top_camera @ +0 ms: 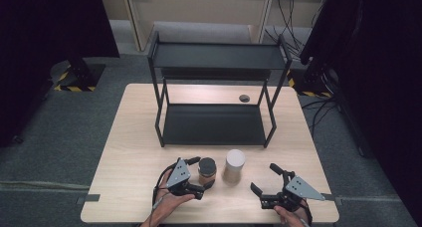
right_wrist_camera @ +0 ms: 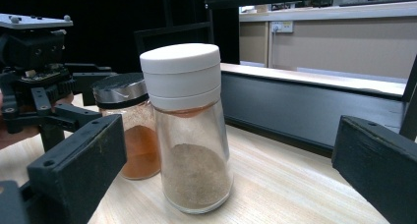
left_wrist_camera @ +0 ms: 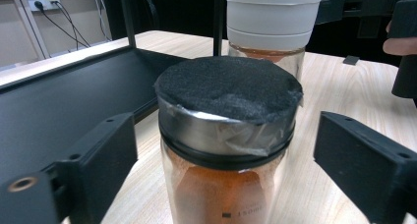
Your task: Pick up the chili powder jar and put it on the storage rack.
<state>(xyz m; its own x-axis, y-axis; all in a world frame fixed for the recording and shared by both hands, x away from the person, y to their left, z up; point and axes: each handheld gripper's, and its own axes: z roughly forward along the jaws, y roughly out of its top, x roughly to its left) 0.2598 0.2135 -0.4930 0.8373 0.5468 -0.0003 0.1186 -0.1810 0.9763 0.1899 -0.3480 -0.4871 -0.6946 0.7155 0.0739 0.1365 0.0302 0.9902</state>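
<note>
A glass jar of orange powder with a dark lid [top_camera: 207, 165] [left_wrist_camera: 227, 89] stands on the table near the front edge. My left gripper [top_camera: 203, 172] [left_wrist_camera: 231, 160] reaches around it, one jaw on each side with a gap showing at both, so it is open. Just right of it stands a taller jar with a white lid [top_camera: 234, 162] [right_wrist_camera: 183, 76] holding grey-brown powder. My right gripper [top_camera: 263, 177] [right_wrist_camera: 226, 165] sits open to the right of that jar, pointing at it from a short distance and touching nothing.
A black two-level metal rack [top_camera: 214, 125] [left_wrist_camera: 54, 101] [right_wrist_camera: 275, 98] stands on the wooden table [top_camera: 134, 152] behind the jars, both shelves bare. A small dark round grommet [top_camera: 244, 98] lies in the tabletop behind it. Cables run on the floor at the back right.
</note>
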